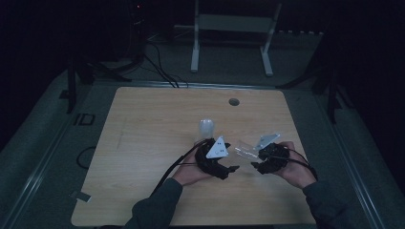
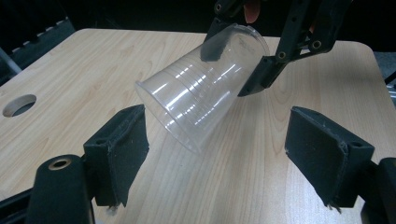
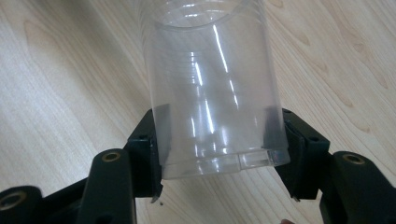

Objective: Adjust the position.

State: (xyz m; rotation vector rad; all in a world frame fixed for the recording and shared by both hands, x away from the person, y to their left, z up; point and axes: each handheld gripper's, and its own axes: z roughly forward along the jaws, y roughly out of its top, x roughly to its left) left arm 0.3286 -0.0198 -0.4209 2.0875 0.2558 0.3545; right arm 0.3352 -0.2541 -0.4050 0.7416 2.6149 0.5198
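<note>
Right gripper had the clear plastic cup clamped at its base end, fingers pressing opposite sides of the wall. Cup was off the desk, held in the air. Long axis ran straight out from the fingers, open rim pointing away from the right gripper. In the left gripper view the cup was tilted, rim lower and facing the left gripper, base up and away between the right gripper's fingers. Left fingers were spread wide, not touching anything; rim sat just ahead of the gap between them.

In the high view both hands were near the desk's front right. The cup lay between the left gripper and right gripper, faint in the dim light. A second pale cup-like thing stood farther back, too dim to identify. The far rim was cut off in the right gripper view.
</note>
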